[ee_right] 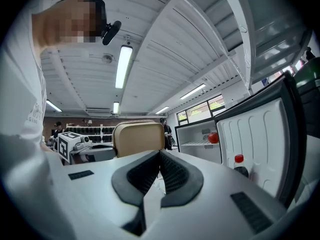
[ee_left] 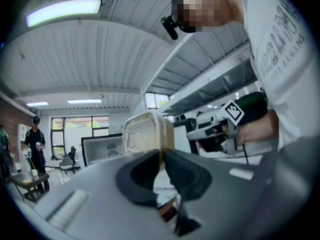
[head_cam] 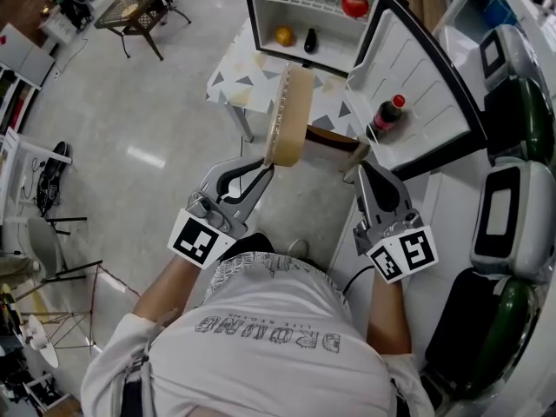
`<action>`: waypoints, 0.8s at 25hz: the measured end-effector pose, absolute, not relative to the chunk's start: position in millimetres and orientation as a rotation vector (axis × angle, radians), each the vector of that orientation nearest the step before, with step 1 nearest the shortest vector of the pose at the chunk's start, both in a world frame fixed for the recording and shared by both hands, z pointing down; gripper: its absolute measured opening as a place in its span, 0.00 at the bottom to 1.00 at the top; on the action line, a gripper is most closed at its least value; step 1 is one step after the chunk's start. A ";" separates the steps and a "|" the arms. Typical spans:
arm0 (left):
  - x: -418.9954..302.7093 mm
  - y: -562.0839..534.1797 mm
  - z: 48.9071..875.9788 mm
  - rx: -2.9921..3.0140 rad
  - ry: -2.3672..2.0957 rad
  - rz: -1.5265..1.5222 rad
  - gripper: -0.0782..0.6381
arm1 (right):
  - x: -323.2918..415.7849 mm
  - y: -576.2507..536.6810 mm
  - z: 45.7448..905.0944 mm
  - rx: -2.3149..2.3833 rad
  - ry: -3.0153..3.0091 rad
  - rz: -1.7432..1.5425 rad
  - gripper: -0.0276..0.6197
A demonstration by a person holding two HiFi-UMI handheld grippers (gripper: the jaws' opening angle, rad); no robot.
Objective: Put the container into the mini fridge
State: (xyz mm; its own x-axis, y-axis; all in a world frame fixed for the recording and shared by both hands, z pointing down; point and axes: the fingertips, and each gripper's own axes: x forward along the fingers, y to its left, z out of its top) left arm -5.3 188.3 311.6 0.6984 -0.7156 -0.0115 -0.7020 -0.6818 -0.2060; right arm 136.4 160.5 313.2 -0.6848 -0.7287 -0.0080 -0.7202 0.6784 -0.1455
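Note:
The container (head_cam: 291,115), a tan lidded tub, stands tilted on its edge in front of the open mini fridge (head_cam: 252,7). My left gripper (head_cam: 269,163) is shut on its lower rim. In the left gripper view the container (ee_left: 148,131) rises above the pinching jaws of that gripper (ee_left: 161,154). My right gripper (head_cam: 360,156) hangs just right of the container with its jaws shut and nothing seen between them. From the right gripper (ee_right: 159,154) the container (ee_right: 139,138) shows to the left, apart from it.
The fridge holds an orange (head_cam: 284,36), a dark eggplant (head_cam: 311,40) and a red fruit (head_cam: 354,5). Its open door (head_cam: 426,85) carries a cola bottle (head_cam: 388,114). A patterned small table (head_cam: 239,81) stands under the fridge. White and green machines (head_cam: 512,207) line the right.

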 end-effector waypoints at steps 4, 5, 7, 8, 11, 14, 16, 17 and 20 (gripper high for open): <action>3.3 182.8 314.3 -2.708 1.148 -0.111 0.17 | 142.4 156.4 316.0 -1.199 2.820 -0.205 0.05; 4.3 180.9 315.6 -2.710 1.149 -0.116 0.17 | 143.8 154.4 317.0 -1.198 2.820 -0.209 0.05; 4.8 175.1 317.7 -2.718 1.154 -0.120 0.17 | 145.8 148.3 318.7 -1.202 2.815 -0.218 0.05; 4.2 171.3 318.6 -2.721 1.157 -0.120 0.17 | 146.0 144.4 319.4 -1.204 2.813 -0.222 0.05; 0.3 157.0 320.7 -2.726 1.157 -0.113 0.17 | 143.9 131.1 322.8 -1.215 2.811 -0.235 0.05; -7.5 138.2 324.8 -2.737 1.146 -0.111 0.17 | 139.1 113.6 326.9 -1.240 2.806 -0.244 0.05; -14.9 122.7 328.4 -2.747 1.133 -0.109 0.17 | 134.2 99.3 329.1 -1.264 2.800 -0.245 0.05; -19.1 114.2 330.0 -2.754 1.126 -0.106 0.17 | 131.1 91.5 329.9 -1.278 2.794 -0.246 0.05; -33.2 85.3 333.9 -2.770 1.101 -0.105 0.17 | 118.8 65.2 330.7 -1.315 2.775 -0.252 0.05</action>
